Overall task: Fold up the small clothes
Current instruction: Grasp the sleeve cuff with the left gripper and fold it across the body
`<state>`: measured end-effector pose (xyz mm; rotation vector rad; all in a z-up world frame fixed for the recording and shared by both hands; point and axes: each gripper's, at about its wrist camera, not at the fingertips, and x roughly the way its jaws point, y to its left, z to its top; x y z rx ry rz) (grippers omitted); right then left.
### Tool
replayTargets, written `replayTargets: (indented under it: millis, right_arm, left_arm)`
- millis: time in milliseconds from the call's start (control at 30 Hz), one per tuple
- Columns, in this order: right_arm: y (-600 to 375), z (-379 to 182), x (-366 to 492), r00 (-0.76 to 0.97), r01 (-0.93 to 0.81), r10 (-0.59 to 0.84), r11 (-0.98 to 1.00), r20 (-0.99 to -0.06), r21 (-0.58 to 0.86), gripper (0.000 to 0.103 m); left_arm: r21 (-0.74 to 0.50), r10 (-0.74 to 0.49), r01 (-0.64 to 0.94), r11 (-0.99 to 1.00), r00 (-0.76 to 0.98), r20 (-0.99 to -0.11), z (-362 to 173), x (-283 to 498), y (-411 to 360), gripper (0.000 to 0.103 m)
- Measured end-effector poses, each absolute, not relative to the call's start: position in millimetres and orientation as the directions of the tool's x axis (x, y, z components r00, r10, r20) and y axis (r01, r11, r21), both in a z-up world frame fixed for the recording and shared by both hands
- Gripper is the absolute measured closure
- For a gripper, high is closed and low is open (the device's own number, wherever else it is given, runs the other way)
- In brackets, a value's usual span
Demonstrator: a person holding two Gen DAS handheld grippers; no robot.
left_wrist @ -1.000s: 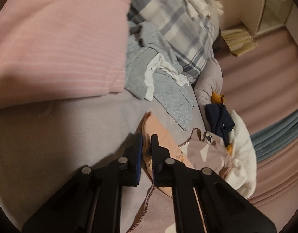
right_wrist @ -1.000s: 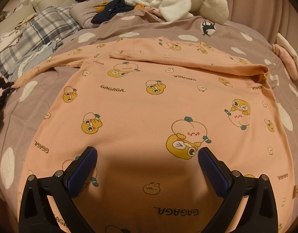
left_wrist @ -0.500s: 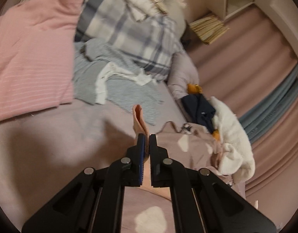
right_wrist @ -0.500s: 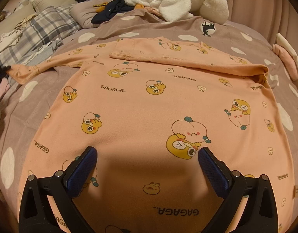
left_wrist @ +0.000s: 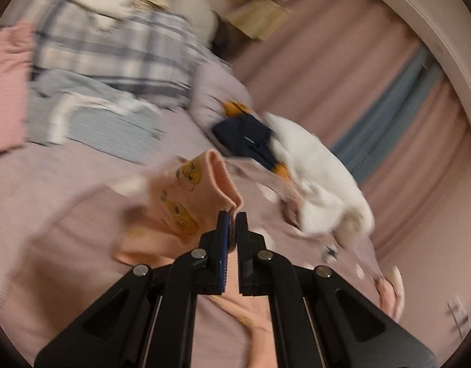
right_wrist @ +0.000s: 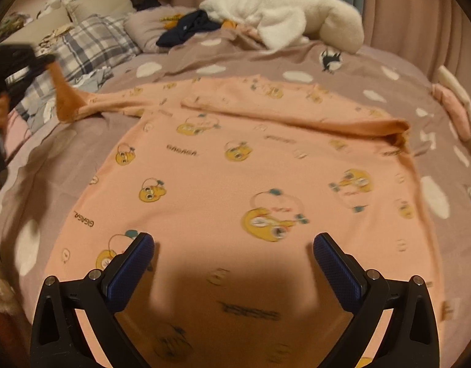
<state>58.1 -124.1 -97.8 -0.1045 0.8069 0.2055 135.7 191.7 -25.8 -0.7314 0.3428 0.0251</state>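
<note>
A peach long-sleeved top [right_wrist: 235, 178] printed with yellow cartoon faces lies spread on the mauve bedcover. Its right sleeve is folded across the chest. My left gripper [left_wrist: 231, 214] is shut on the cuff of the left sleeve [left_wrist: 201, 190] and holds it lifted off the bed. In the right wrist view that gripper [right_wrist: 47, 61] is at the far left with the sleeve [right_wrist: 67, 98] hanging from it. My right gripper [right_wrist: 234, 245] hovers open above the top's lower hem, nothing between its fingers.
A white fluffy blanket [right_wrist: 284, 12] and a dark navy garment [right_wrist: 186, 30] lie at the bed's far side. A plaid pillow [right_wrist: 91, 43] and grey clothes [left_wrist: 91, 122] sit to the left. Pink curtains [left_wrist: 342, 76] hang beyond the bed. A folded pink item [right_wrist: 453, 110] lies at the right edge.
My left gripper has risen and swung toward the top, pulling the sleeve cuff up off the bed. The right gripper has barely shifted.
</note>
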Motion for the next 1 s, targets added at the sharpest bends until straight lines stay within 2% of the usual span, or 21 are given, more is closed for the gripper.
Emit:
replayTargets:
  millis: [133, 300, 467, 600, 667, 733, 833, 867, 900, 933, 967, 1000]
  right_arm:
    - [-145, -92, 50, 0.695, -0.202, 0.106, 0.978, -0.711, -0.052, 0.0]
    - [-185, -84, 33, 0.707, -0.161, 0.101, 0.987, -0.7, -0.021, 0.0]
    - [-238, -77, 22, 0.739, -0.059, 0.029, 0.998, -0.673, -0.021, 0.0]
    - [-276, -68, 21, 0.733, 0.025, -0.004, 0.999, -0.68, 0.02, 0.0]
    - [-288, -61, 17, 0.75, 0.063, -0.017, 0.997, -0.661, 0.045, 0.0]
    - [-299, -53, 12, 0.773, 0.071, -0.006, 0.994, -0.635, 0.078, 0.0]
    - [-311, -52, 11, 0.776, 0.098, -0.011, 0.99, -0.63, 0.104, 0.0]
    - [-314, -54, 12, 0.767, 0.115, -0.018, 0.987, -0.641, 0.109, 0.0]
    - [-318, -57, 16, 0.758, 0.126, -0.023, 0.986, -0.652, 0.112, 0.0]
    - [-320, -59, 17, 0.748, 0.136, -0.025, 0.984, -0.664, 0.115, 0.0]
    - [-320, -63, 19, 0.735, 0.142, -0.025, 0.983, -0.677, 0.118, 0.0]
    - [-319, -66, 20, 0.724, 0.14, -0.017, 0.983, -0.69, 0.122, 0.0]
  left_arm:
    - [-0.62, -0.171, -0.081, 0.781, 0.926, -0.337, -18, 154, 138, 0.1]
    - [-0.594, -0.234, -0.022, 0.804, 0.907, -0.35, -12, 170, 80, 0.1]
    - [-0.569, -0.29, 0.032, 0.822, 0.883, -0.37, -7, 184, 20, 0.103]
    - [-0.462, -0.323, 0.099, 0.882, 0.84, -0.436, -5, 206, -60, 0.102]
    - [-0.456, -0.347, 0.105, 0.884, 0.801, -0.488, -19, 208, -86, 0.102]
    - [-0.451, -0.353, 0.118, 0.885, 0.8, -0.484, -27, 197, -97, 0.101]
    - [-0.404, -0.313, 0.093, 0.91, 0.793, -0.523, -35, 190, -91, 0.081]
    - [-0.41, -0.31, 0.082, 0.909, 0.788, -0.532, -38, 188, -85, 0.065]
    - [-0.425, -0.314, 0.071, 0.902, 0.785, -0.535, -40, 185, -73, 0.043]
    - [-0.449, -0.319, 0.056, 0.892, 0.781, -0.537, -41, 181, -57, 0.03]
    - [-0.474, -0.32, 0.038, 0.88, 0.786, -0.529, -43, 175, -40, 0.013]
    - [-0.493, -0.317, 0.024, 0.87, 0.794, -0.519, -44, 169, -30, 0.007]
